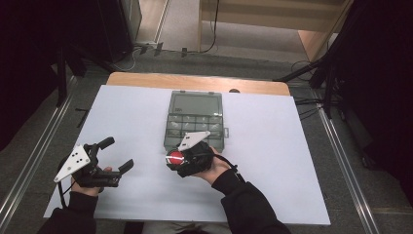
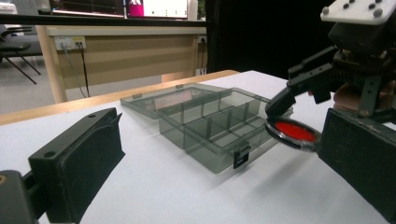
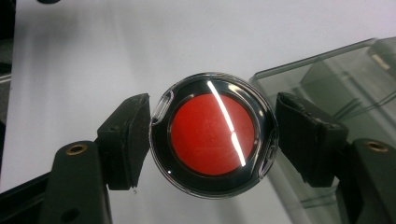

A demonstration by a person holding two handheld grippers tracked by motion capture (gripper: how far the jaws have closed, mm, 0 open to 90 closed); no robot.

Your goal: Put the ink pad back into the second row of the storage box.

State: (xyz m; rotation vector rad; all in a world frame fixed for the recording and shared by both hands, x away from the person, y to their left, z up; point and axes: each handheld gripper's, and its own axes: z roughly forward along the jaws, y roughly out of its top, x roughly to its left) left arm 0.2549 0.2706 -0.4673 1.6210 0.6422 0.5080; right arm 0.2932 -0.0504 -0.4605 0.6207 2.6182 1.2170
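A round clear case with a red disc (image 3: pixel 212 134) sits between the two pads of my right gripper (image 3: pixel 213 136), which is shut on its rim. The case (image 1: pixel 175 157) hangs just above the white sheet at the near left corner of a smoky clear organizer box (image 1: pixel 195 119). The box lies open, lid (image 2: pixel 168 98) flat behind it, its compartments (image 2: pixel 215 123) bare. My left gripper (image 1: pixel 117 153) rests at the sheet's left, open, with nothing between its fingers (image 2: pixel 77 161). From there I see the red case (image 2: pixel 293 132) and the right gripper (image 2: pixel 327 79) to the right.
A white sheet (image 1: pixel 272 161) covers a wooden table whose far edge (image 1: pixel 146 80) shows. Black stand legs (image 1: pixel 321 73) and cables lie on the floor at the right. A wooden desk (image 2: pixel 116 51) stands beyond the table.
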